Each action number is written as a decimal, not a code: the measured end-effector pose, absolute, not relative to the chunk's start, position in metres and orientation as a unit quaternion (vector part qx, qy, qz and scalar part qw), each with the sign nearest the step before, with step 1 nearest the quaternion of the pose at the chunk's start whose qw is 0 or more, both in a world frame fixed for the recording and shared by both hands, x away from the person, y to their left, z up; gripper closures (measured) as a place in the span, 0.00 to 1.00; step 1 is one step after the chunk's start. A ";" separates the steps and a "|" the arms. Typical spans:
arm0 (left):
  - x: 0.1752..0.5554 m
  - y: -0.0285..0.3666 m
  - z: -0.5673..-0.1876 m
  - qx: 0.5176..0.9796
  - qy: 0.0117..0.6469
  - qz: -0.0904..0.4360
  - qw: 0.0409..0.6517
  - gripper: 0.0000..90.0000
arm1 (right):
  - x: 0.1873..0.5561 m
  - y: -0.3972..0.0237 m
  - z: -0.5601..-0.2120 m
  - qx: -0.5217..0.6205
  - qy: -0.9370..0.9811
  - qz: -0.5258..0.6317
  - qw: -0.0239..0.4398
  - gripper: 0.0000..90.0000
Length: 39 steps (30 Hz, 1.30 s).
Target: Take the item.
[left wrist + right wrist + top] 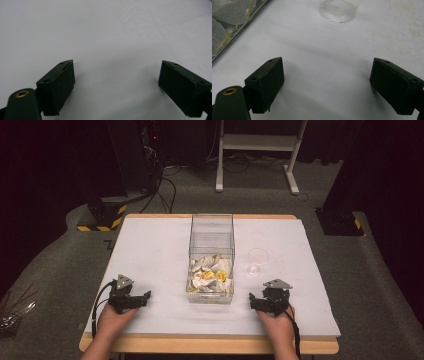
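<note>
On the white table (150, 250), clear box (211, 240) of tea bags (210, 275), dark room, both grippers' jaws spread, empty.

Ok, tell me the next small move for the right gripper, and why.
Probably ease the right gripper forward toward the clear cup. Its jaws stand open with nothing between them, and the cup sits just ahead on the white table, beside the clear box of tea bags.

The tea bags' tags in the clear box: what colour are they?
Yellow tags on white tea bags, seen best in the high view, inside the clear box.
</note>
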<state>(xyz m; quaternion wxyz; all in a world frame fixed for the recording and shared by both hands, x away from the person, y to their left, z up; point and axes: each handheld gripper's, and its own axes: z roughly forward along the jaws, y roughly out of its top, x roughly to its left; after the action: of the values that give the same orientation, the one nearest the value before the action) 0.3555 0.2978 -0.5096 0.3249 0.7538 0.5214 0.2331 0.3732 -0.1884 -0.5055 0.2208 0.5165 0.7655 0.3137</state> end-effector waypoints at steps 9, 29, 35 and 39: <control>0.356 0.298 -0.509 0.756 0.520 0.232 0.323 0.15 | 0.371 -0.190 -0.503 0.508 0.767 0.326 0.219 0.14; 0.355 0.298 -0.509 0.755 0.520 0.233 0.324 0.15 | 0.361 -0.188 -0.489 0.477 0.763 0.369 0.233 0.13; 0.355 0.298 -0.509 0.755 0.520 0.233 0.323 0.15 | 0.359 -0.185 -0.486 0.463 0.769 0.374 0.234 0.15; 0.356 0.298 -0.509 0.755 0.520 0.233 0.323 0.15 | 0.357 -0.183 -0.481 0.462 0.764 0.381 0.240 0.15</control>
<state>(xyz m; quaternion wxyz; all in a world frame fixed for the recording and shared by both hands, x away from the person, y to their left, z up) 0.3555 0.2980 -0.5094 0.3234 0.7551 0.5204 0.2334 0.3574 -0.1832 -0.4809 0.2397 0.4619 0.7640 0.3814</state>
